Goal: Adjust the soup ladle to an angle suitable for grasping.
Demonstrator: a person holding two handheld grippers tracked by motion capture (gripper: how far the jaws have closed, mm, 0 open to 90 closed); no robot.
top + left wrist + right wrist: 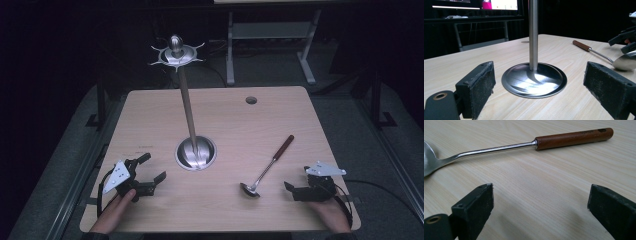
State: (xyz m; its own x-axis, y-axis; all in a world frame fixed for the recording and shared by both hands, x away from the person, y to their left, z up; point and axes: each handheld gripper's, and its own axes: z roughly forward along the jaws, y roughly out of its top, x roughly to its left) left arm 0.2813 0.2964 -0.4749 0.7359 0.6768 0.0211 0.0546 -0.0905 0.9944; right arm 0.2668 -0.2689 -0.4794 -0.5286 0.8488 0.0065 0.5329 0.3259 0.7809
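We had the ladle (pixel 265 169) lying flat on the wooden tabletop (pixel 150 115), right of centre, bowl toward the person, brown wooden handle (pixel 573 138) angled away up-right. Right gripper (pixel 300 190) sat just right of the bowl, not touching; in the right gripper view its fingers (pixel 472 212) were spread wide with bare tabletop between them and the ladle lying across ahead. Left gripper (pixel 150 172) rested near the left front edge, fingers (pixel 476 87) also spread wide, nothing between them, aimed at the utensil stand (pixel 190 120). The stand stood upright mid-table: round steel base (pixel 534 80), slim pole, hook ring on top (pixel 176 55). In the left gripper view the base was just ahead of the fingers, no contact. Ladle and stand were well apart.
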